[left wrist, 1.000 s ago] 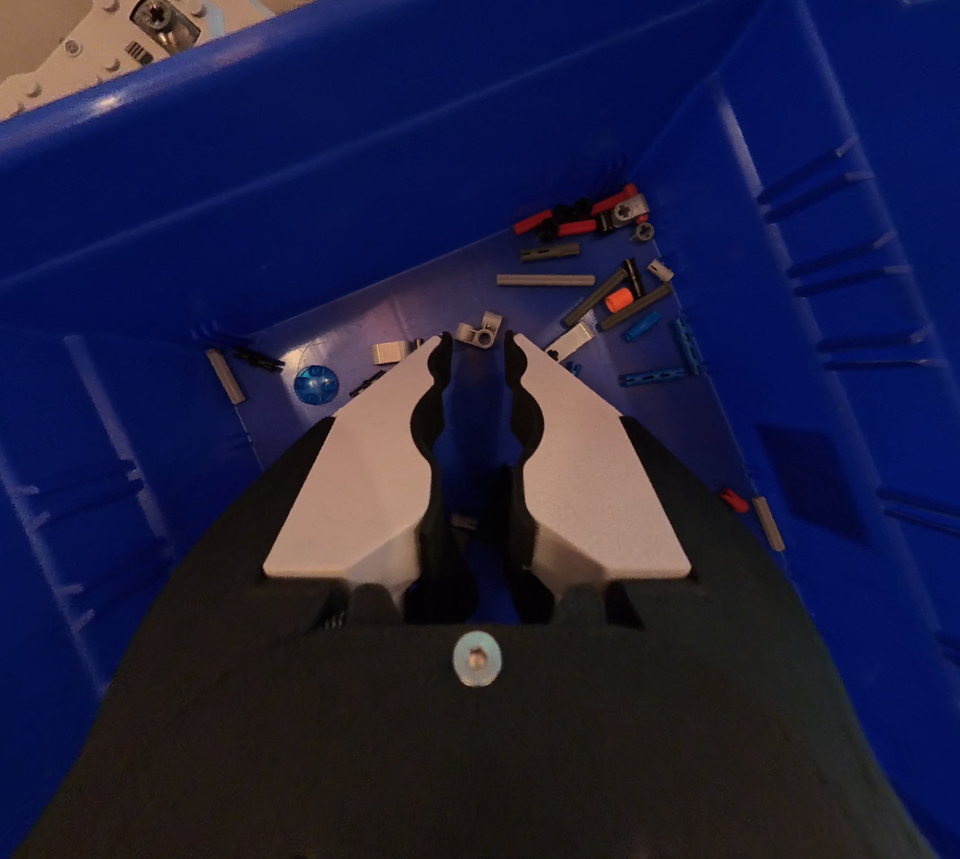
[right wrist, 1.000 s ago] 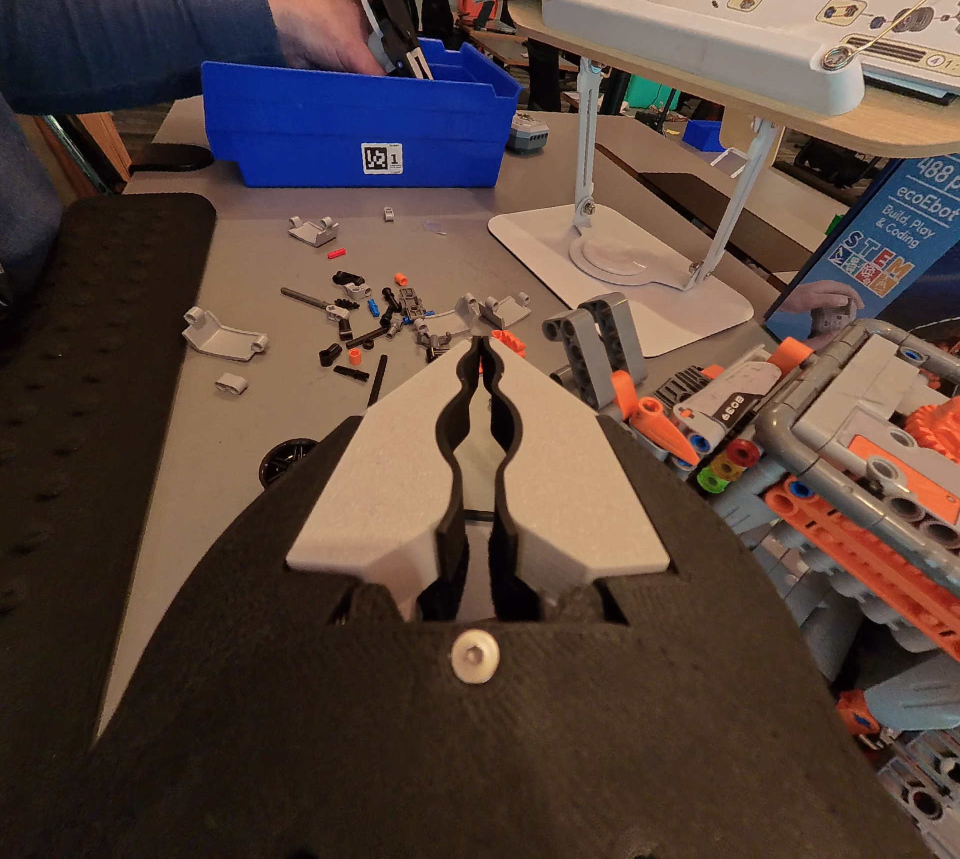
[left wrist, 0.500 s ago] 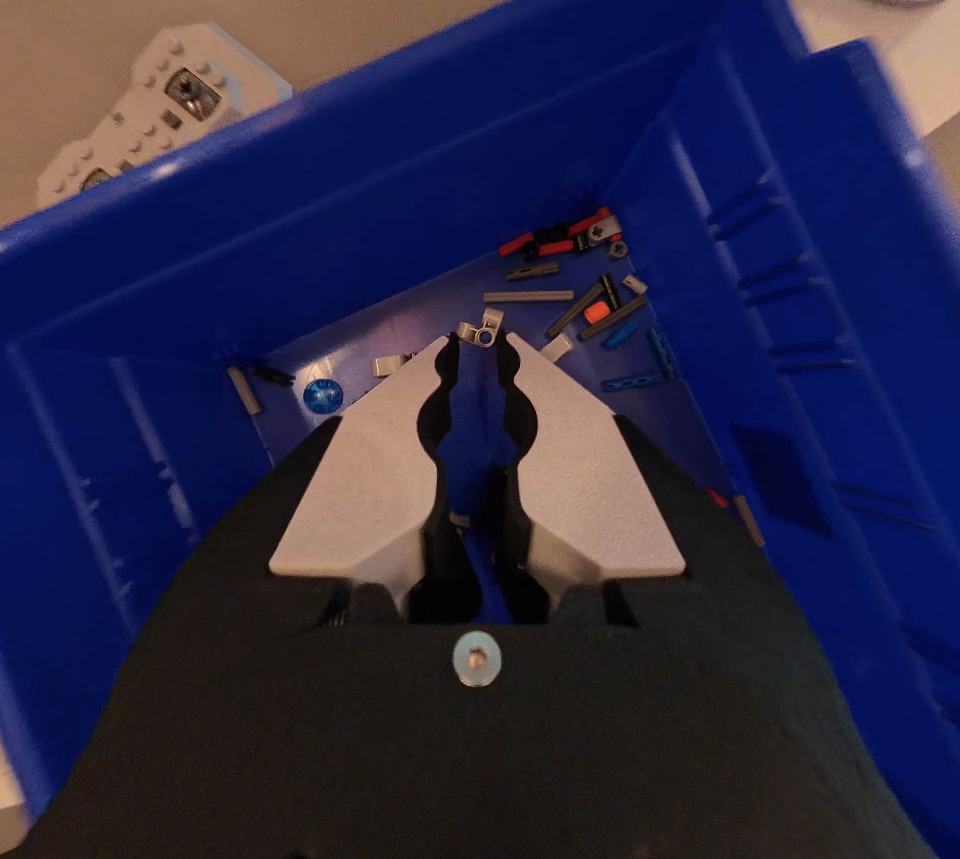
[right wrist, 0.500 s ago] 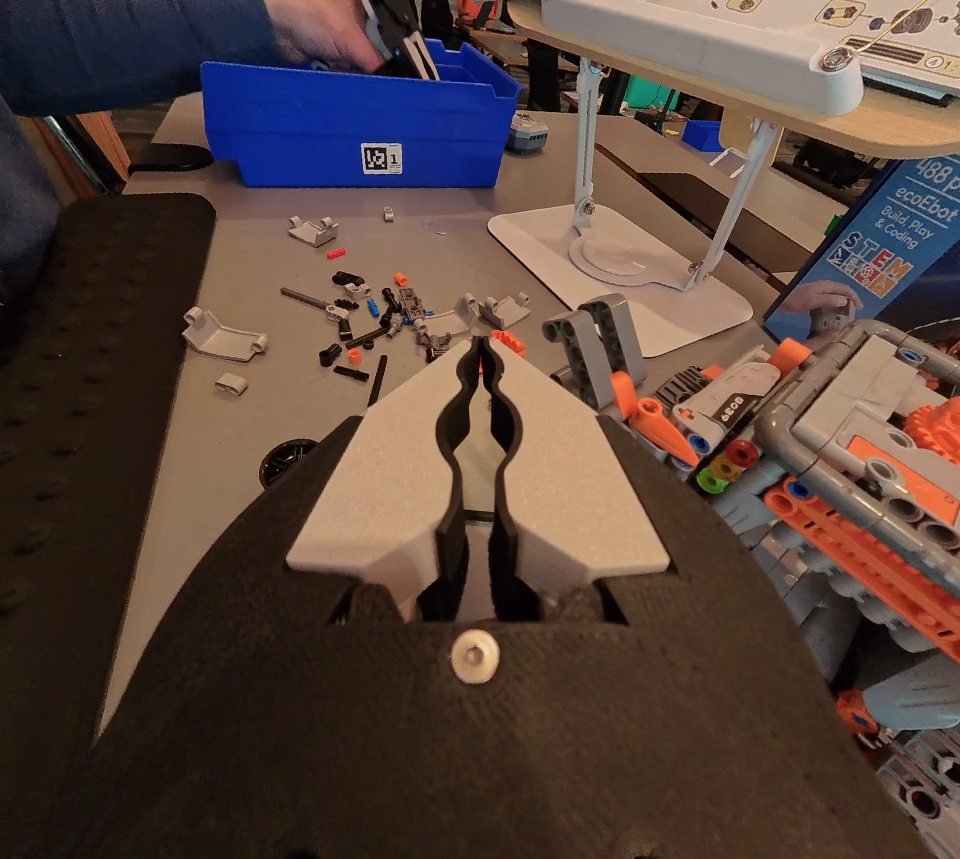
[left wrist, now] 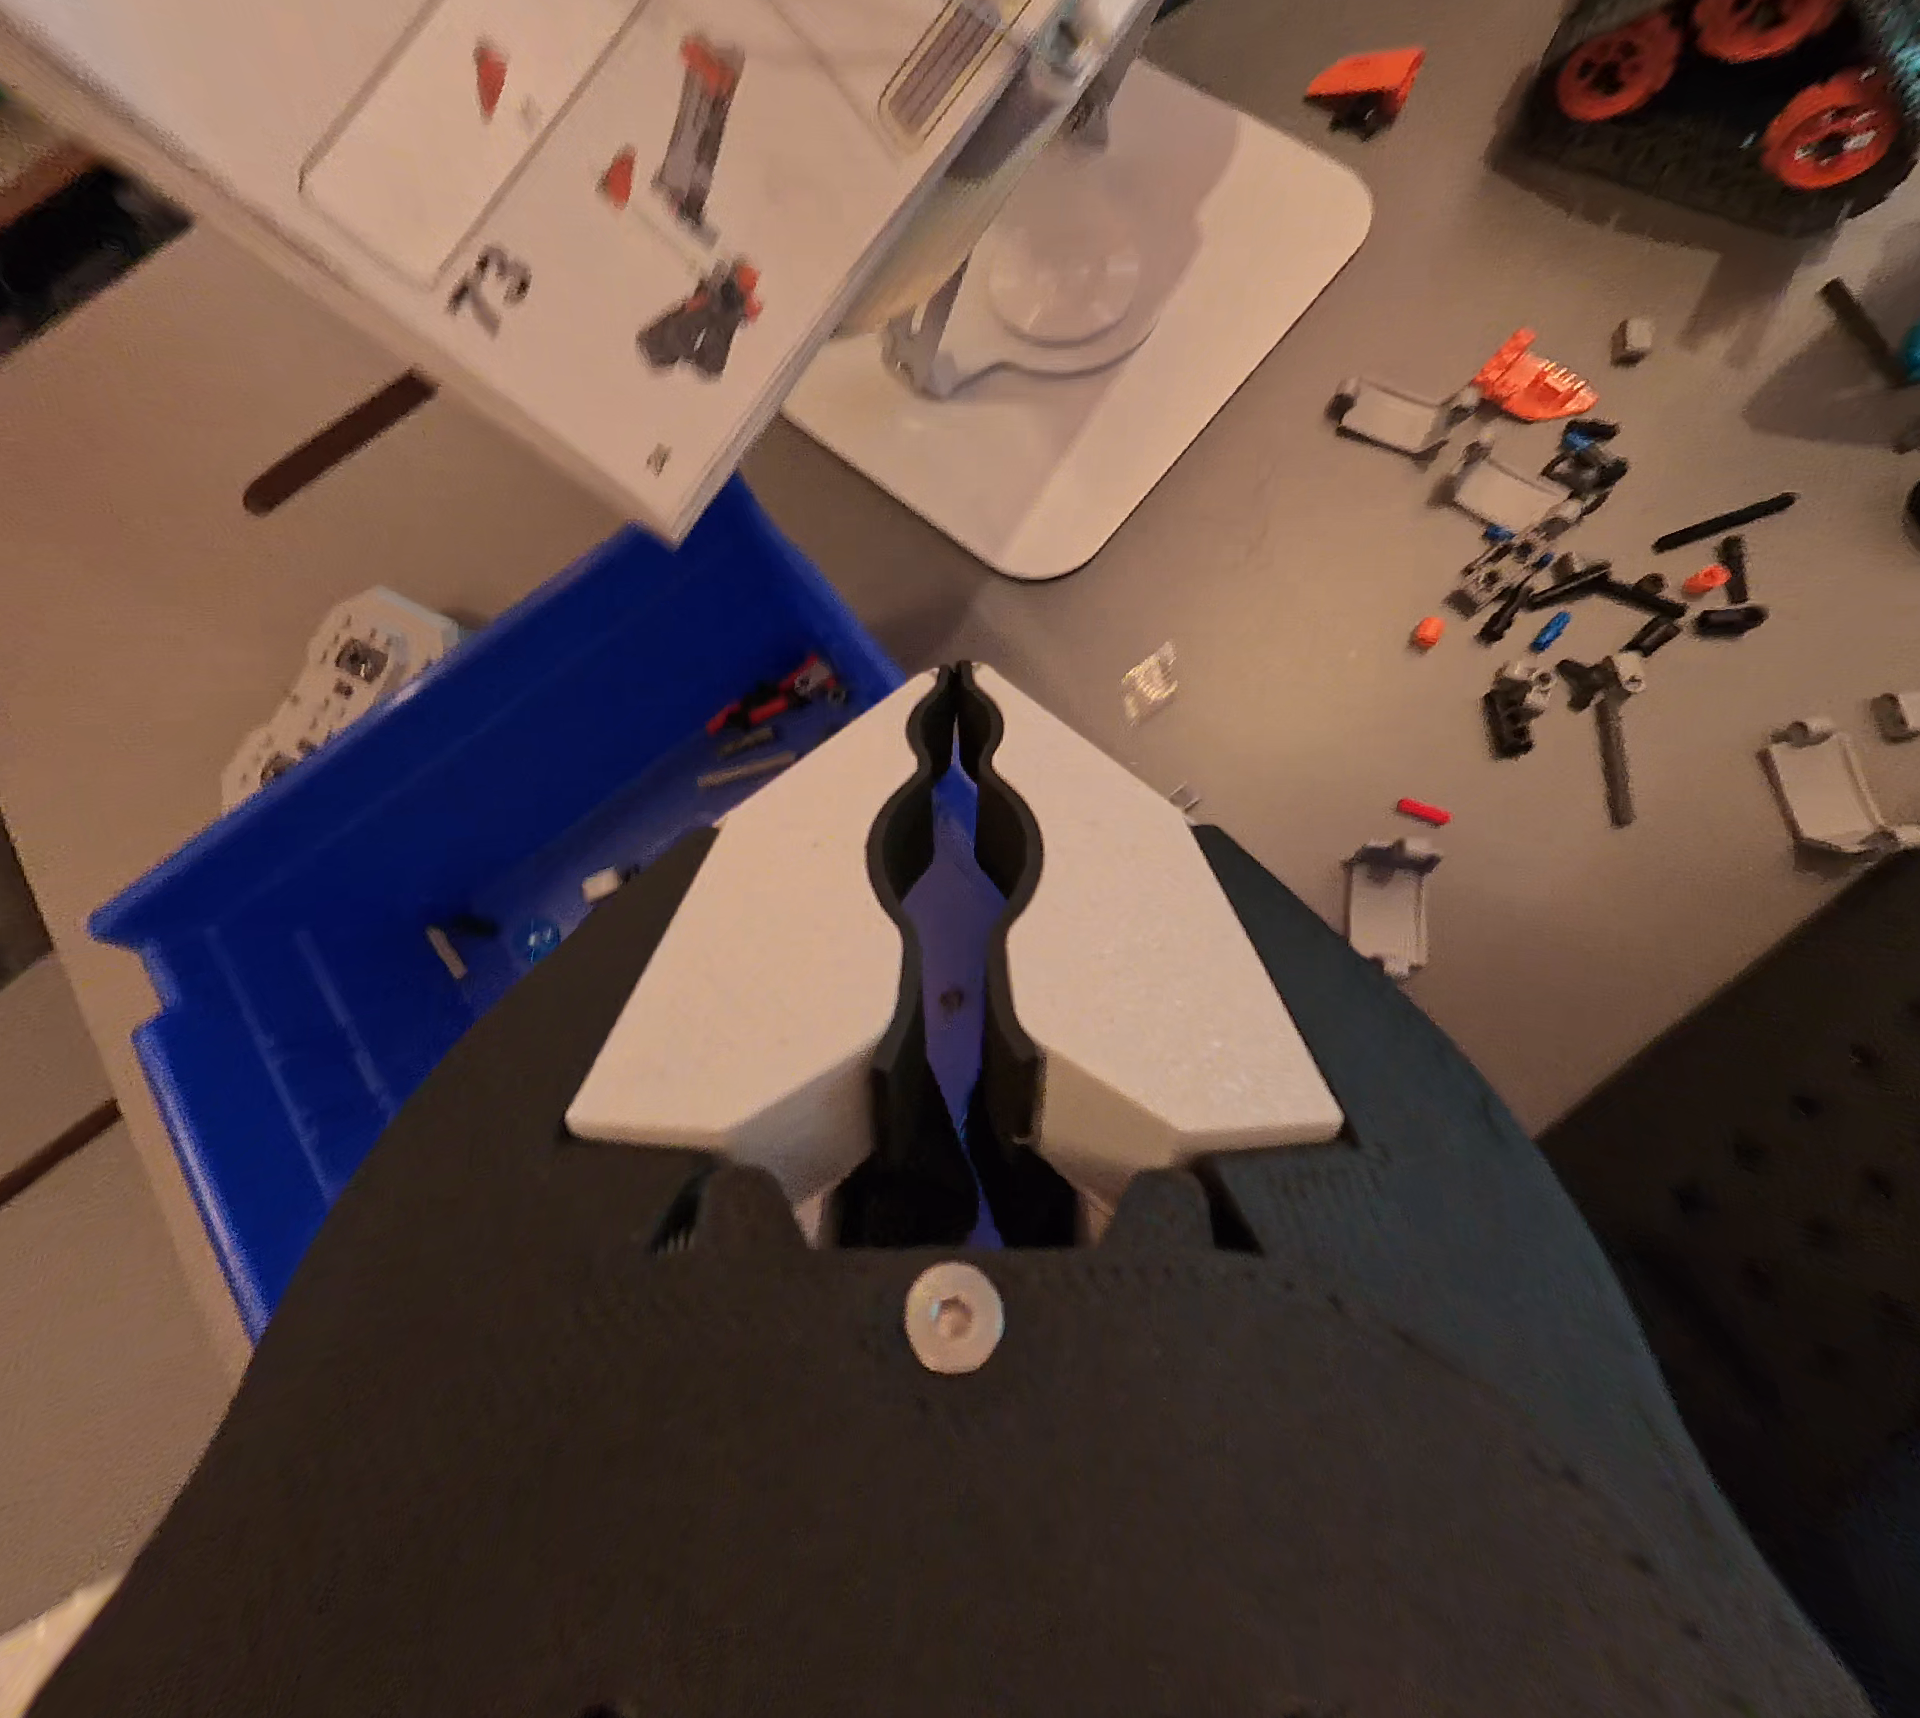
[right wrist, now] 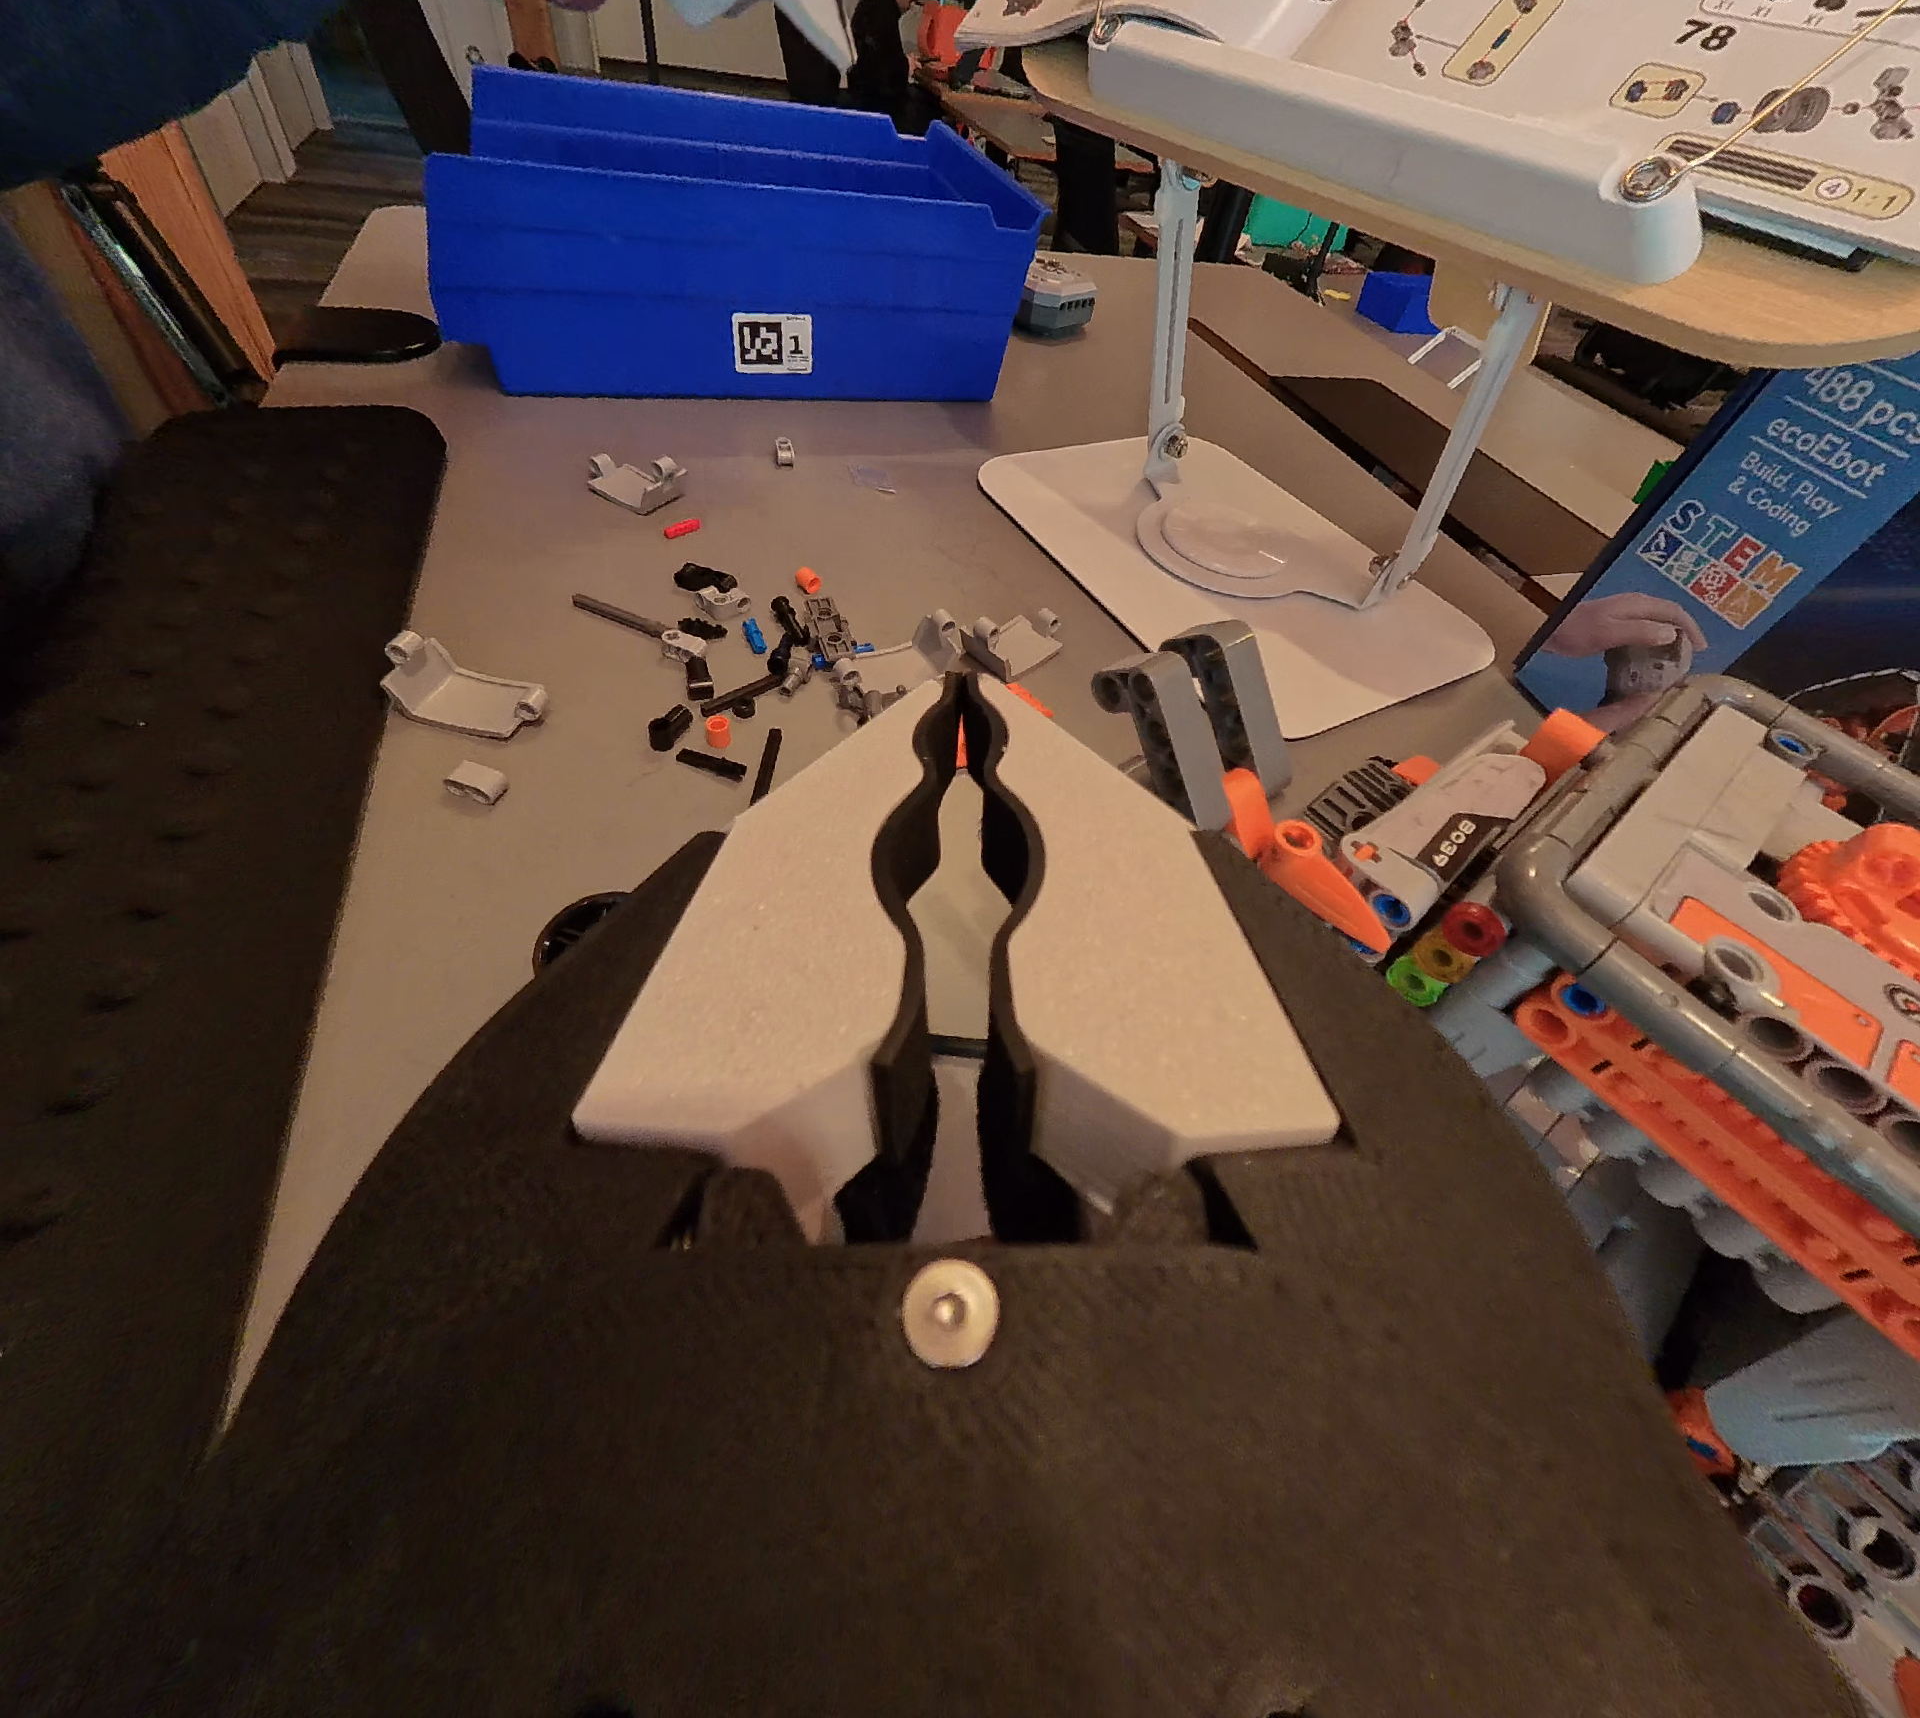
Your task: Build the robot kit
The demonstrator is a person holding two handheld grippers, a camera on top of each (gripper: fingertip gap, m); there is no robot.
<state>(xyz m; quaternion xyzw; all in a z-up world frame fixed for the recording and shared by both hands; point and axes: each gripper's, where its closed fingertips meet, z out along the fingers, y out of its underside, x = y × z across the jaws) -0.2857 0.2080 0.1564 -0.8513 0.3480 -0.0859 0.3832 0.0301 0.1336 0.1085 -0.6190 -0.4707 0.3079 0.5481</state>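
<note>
Inside the blue bin (left wrist: 343, 847), loose parts show only from the left claw (left wrist: 957, 673).

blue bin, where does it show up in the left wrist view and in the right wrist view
Left wrist view: the blue bin sits lower left, seen from above, partly behind the left gripper.
Right wrist view: blue bin upper centre-left, at the far end of the table.
Shared landmark: the white stand base.

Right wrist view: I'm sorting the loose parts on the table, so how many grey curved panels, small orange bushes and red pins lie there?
grey curved panels: 4
orange bushes: 2
red pin: 1
Total: 7
</note>
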